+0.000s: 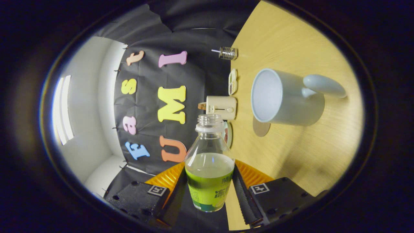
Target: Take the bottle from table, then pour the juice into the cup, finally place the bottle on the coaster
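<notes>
Bottle (209, 161): clear plastic, uncapped, part-filled with green juice, green label on its lower body. Held between the jaws of the gripper (209, 191), both fingers pressing its sides; lifted off the tabletop (291, 152), with the whole view rolled sideways.

Cup (284, 97): pale mug with handle, mouth open and empty inside, standing on the tabletop beyond the bottle's neck and to one side, apart from it.

Coaster (260, 127): thin round disc, partly under the mug's shadow, just beside its base.

Toaster (222, 107): small cream appliance at the tabletop's far edge, beyond the bottle mouth.

Glass jar (228, 53): small, ribbed, further along that edge.
</notes>
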Demonstrator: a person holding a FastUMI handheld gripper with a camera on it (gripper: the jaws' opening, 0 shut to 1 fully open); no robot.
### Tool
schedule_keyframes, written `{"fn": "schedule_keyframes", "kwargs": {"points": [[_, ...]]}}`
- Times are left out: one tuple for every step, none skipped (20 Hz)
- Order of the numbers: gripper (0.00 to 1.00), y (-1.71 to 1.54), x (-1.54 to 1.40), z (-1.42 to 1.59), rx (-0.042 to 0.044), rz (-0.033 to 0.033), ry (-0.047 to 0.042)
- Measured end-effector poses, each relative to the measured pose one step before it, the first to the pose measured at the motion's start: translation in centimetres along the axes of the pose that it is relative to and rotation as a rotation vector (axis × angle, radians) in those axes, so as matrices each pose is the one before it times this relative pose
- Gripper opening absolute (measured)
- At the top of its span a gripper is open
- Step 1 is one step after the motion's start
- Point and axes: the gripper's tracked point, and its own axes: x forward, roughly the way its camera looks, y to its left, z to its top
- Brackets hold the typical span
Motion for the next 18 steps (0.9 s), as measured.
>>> {"fn": "schedule_keyframes", "kwargs": {"points": [[0.79, -0.006, -0.075, 0.095, 0.01689, 0.00084, -0.00002], [0.79, -0.087, -0.021, 0.201, 0.02000, 0.00045, -0.00326], [0.79, -0.125, -0.049, 0.209, 0.01968, -0.00214, -0.00489], [0.79, 0.072, -0.216, -0.010, 0.01576, -0.00935, -0.00074], [0.79, -0.264, 0.056, -0.114, 0.01666, -0.00820, 0.00172], [0.79, -0.144, -0.012, -0.020, 0.01925, -0.00002, 0.00172], [0.79, 0.341, -0.061, -0.031, 0.02255, 0.00963, -0.00061], [0.79, 0.411, 0.018, -0.011, 0.02197, 0.01750, -0.00174], [0.79, 0.287, 0.066, -0.121, 0.01710, 0.00881, 0.00417], [0.79, 0.067, -0.007, -0.299, 0.00951, 0.00563, 0.00981], [0.79, -0.045, 0.048, 0.005, 0.01182, -0.00084, 0.00199], [0.79, -0.001, 0.022, 0.062, 0.01372, 0.00272, -0.00050], [0.79, 0.093, 0.053, 0.074, 0.01812, 0.00107, -0.00587], [0.79, -0.057, 0.121, 0.098, 0.01643, -0.00603, -0.00408], [0.79, 0.164, 0.152, -0.136, 0.01020, -0.00009, -0.00083], [0.79, 0.257, -0.028, -0.080, 0.00843, 0.00351, 0.00048], [0.79, 0.282, -0.285, 0.020, 0.00816, 0.00328, -0.00110], [0.79, 0.226, -0.113, 0.141, 0.00291, 0.00308, -0.00105]]}}
